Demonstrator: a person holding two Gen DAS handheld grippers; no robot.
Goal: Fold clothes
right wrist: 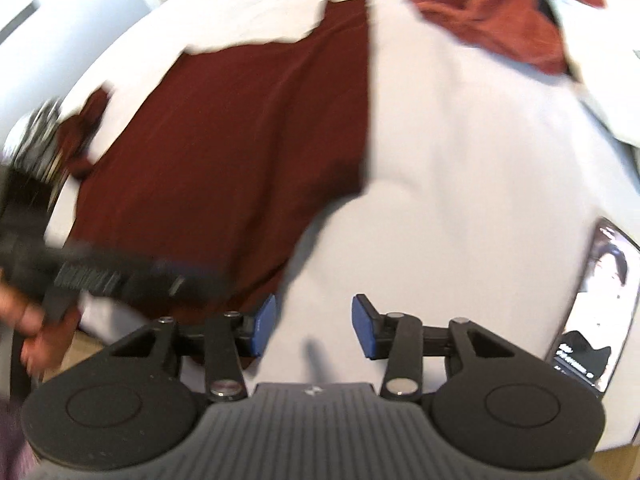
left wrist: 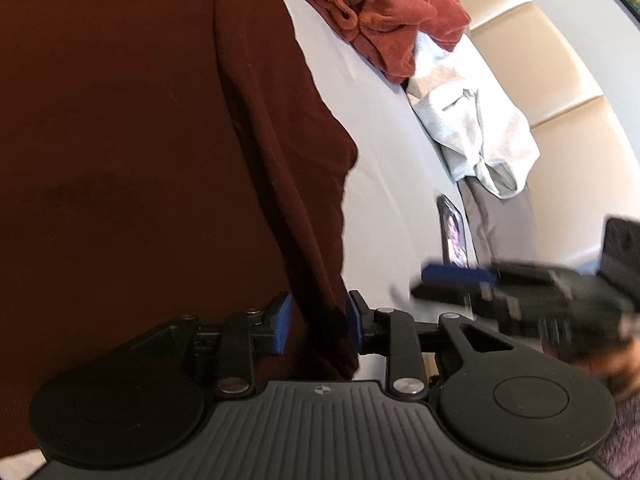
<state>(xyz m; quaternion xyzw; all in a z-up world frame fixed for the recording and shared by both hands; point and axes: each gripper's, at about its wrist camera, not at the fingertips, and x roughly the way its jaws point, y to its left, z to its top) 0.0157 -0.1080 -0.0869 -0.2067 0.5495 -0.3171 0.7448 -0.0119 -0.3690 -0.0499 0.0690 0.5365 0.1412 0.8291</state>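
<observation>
left tongs (left wrist: 320,324) straddle maroon shirt (left wrist: 140,120); right tongs (right wrist: 314,328) empty

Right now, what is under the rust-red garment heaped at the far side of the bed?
A light grey garment sticks out from beneath the rust-red garment, both on the white sheet. Anything deeper in the heap is covered.

The left gripper (left wrist: 320,322) stands with its blue fingers (left wrist: 283,322) either side of a maroon garment's (left wrist: 140,140) fold on the white bed (left wrist: 384,152), not pressing it.
</observation>
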